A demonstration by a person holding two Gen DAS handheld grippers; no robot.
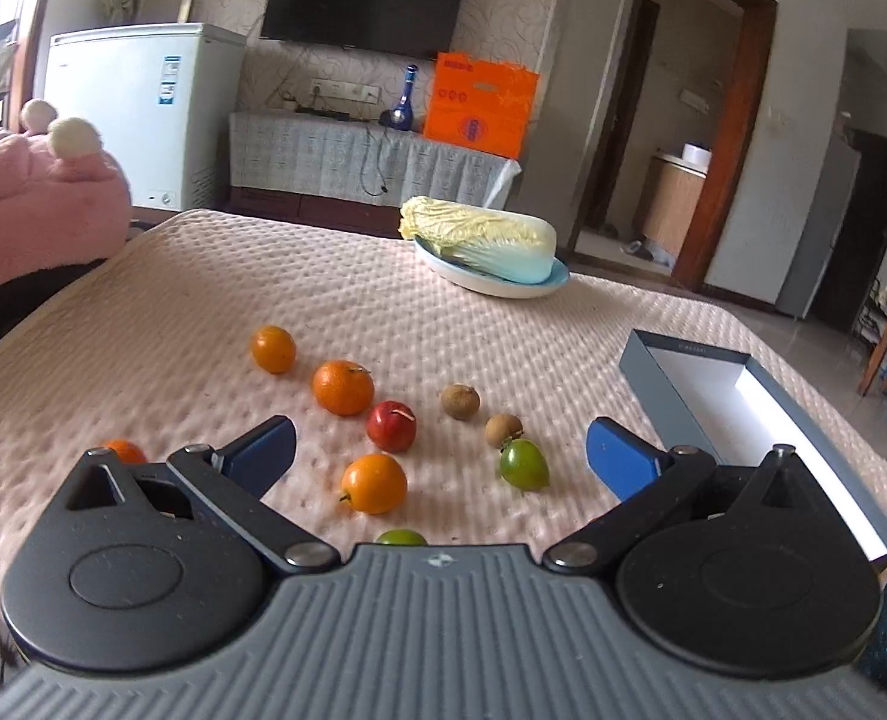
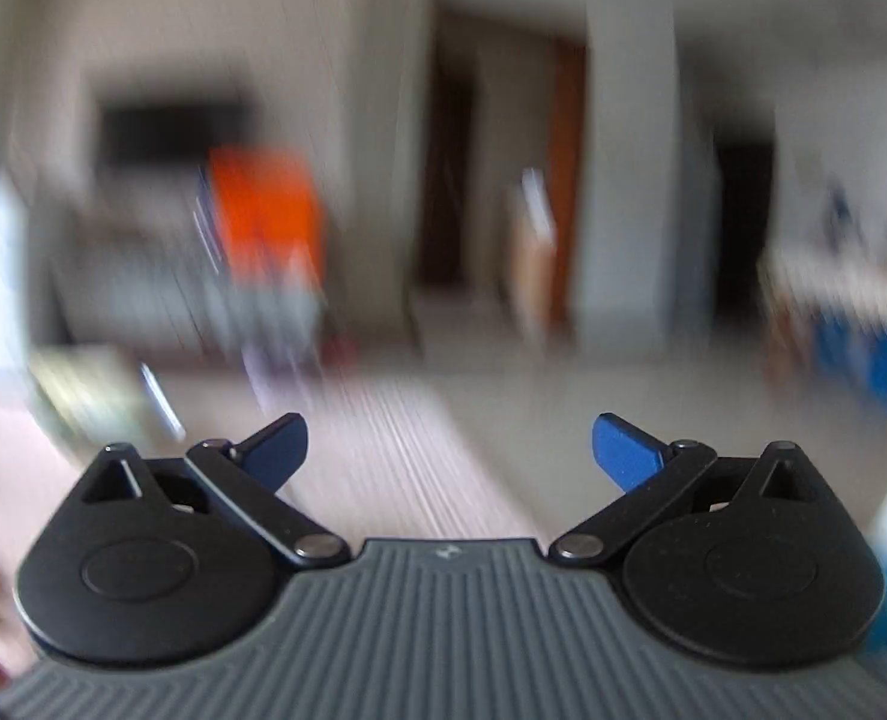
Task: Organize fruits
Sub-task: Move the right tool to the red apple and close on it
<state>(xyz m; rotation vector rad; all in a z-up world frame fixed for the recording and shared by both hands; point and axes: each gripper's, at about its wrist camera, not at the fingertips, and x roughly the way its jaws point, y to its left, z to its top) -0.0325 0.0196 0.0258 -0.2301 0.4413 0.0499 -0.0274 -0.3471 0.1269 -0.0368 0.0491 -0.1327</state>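
So, left gripper [image 1: 440, 450] wide open and empty over the fruit: I'd straddle the orange [image 1: 375, 483] left of the box [image 1: 683, 384] squarely, close gently; right gripper [image 2: 449, 447] also open, empty.

Bare tablecloth [image 1: 173, 312] is seen left of the scattered fruit [image 1: 375, 483]. The right side is blocked by an open box [image 1: 671, 384], the far edge by a cabbage [image 1: 482, 237] on its plate [image 1: 557, 279].

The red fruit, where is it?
In the left wrist view, the red fruit sits mid-table, just past the orange fruit and beside the bigger orange.
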